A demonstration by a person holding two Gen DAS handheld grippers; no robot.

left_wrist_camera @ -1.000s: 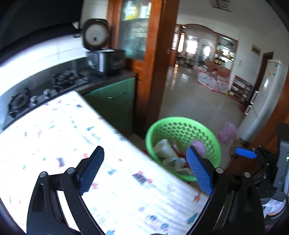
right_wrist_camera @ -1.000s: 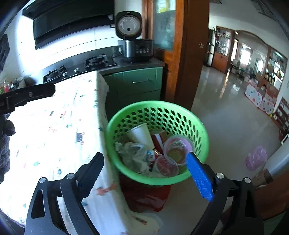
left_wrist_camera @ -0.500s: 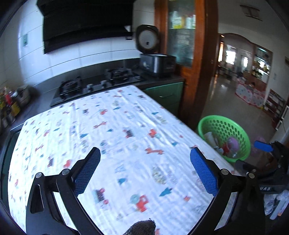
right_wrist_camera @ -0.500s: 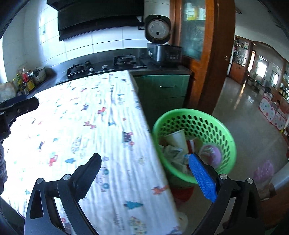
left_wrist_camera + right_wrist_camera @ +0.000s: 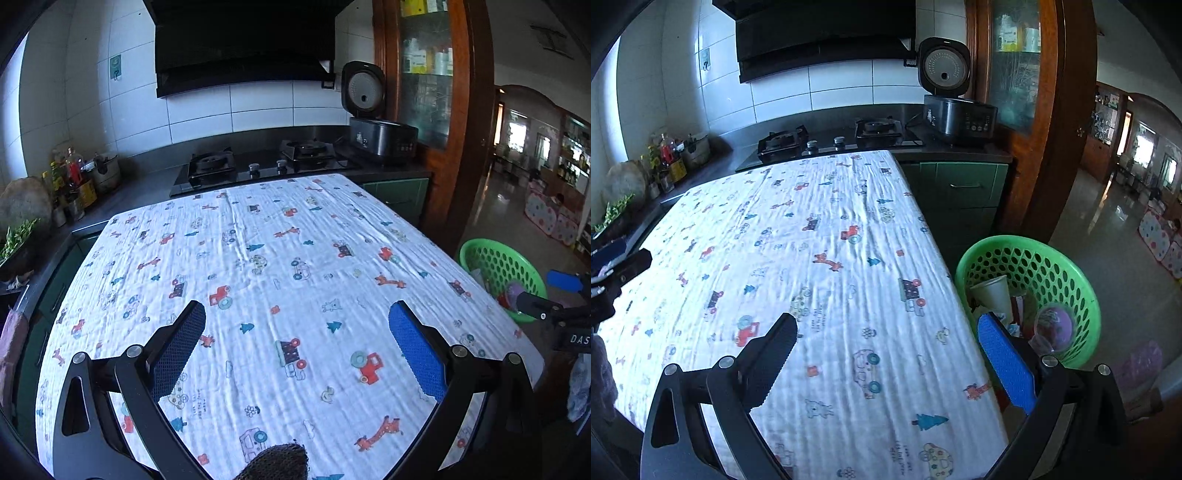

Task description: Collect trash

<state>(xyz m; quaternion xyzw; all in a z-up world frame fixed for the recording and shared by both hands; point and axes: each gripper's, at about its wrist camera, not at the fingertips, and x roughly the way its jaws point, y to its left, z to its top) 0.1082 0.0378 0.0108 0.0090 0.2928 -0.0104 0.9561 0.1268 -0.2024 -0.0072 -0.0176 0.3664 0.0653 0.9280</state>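
Observation:
A green perforated basket (image 5: 1052, 271) stands on the floor off the table's right edge. It holds a white paper cup (image 5: 993, 295), a clear cup with a purple lid (image 5: 1054, 328) and crumpled wrappers. My right gripper (image 5: 886, 319) hovers over the table's near right corner, its jaws opening with nothing between them. My left gripper (image 5: 295, 308) is open and empty above the patterned tablecloth (image 5: 277, 258). The left wrist view shows the basket (image 5: 495, 258) at far right, with the right gripper's blue pad (image 5: 563, 281) in front of it. No trash lies on the cloth.
Behind the table are a gas hob (image 5: 258, 162), an open rice cooker (image 5: 380, 140) and green cabinets (image 5: 960, 184). Bottles and jars (image 5: 74, 181) crowd the counter at left. A wooden door frame (image 5: 1060, 147) rises beyond the basket, with shiny floor (image 5: 1115, 236) past it.
Both views have swung left from the basket to the table, so the basket has slid to the right side. The right jaws stand wider than before.

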